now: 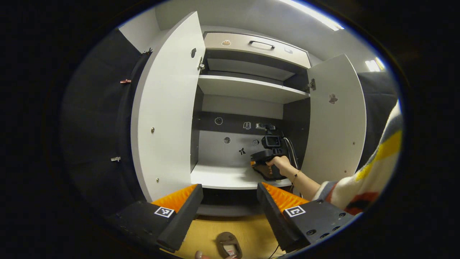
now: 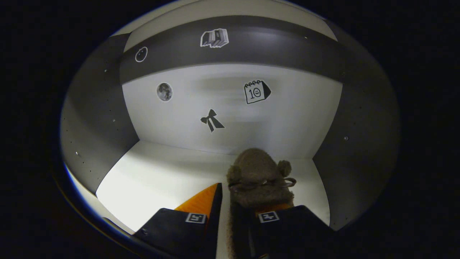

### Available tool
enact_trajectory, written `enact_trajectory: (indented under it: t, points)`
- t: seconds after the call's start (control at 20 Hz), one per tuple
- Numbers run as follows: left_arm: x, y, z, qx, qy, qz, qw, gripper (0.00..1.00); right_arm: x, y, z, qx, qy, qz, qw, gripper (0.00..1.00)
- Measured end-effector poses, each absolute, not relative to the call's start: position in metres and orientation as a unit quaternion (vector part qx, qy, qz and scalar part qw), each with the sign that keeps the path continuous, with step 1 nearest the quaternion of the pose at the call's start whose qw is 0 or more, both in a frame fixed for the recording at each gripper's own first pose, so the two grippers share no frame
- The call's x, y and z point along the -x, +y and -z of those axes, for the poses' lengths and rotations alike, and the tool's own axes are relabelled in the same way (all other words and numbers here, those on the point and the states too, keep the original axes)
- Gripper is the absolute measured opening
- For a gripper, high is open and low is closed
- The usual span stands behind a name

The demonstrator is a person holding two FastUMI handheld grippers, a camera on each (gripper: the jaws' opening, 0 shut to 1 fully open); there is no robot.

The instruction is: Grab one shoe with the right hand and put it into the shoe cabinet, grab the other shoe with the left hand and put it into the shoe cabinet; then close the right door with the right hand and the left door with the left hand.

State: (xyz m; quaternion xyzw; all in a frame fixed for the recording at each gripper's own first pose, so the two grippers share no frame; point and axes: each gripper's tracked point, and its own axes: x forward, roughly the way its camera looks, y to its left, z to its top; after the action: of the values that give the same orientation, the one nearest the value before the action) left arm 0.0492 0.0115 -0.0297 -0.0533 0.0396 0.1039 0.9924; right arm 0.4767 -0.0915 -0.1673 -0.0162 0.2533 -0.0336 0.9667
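Reached deep into the shoe cabinet [image 1: 248, 90] with the right gripper [image 2: 235, 212], evidently to set the fuzzy brown slipper [image 2: 258, 180] on the lower shelf [image 2: 154, 180], toward its right side. Fingers closed onto the slipper's side wall, toe pointing at the back panel; whether the sole touched the shelf could not be told. Held back outside, the left gripper [image 1: 230, 201], fingers wide apart and empty. Lay below it on the wooden floor [image 1: 251, 230], the other slipper [image 1: 229, 245], just beneath the open fingers. Both doors open.
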Motion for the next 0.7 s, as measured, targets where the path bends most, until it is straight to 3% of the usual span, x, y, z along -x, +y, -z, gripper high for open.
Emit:
enact_trajectory:
  t: [0.2,0.25,0.7]
  points:
    - [-0.046,0.008,0.032,0.059,0.038,-0.097,0.993,0.96,-0.445,-0.078,0.150,0.015,0.229,0.010,0.973,0.76]
    - [-0.044,0.007,0.033,0.058,0.038,-0.094,0.993,0.96,-0.431,-0.076,0.141,0.021,0.221,0.007,0.975,1.00]
    - [-0.024,-0.023,0.044,0.067,0.008,-0.022,0.997,0.96,-0.282,-0.049,0.039,0.016,0.030,-0.025,0.999,0.99]
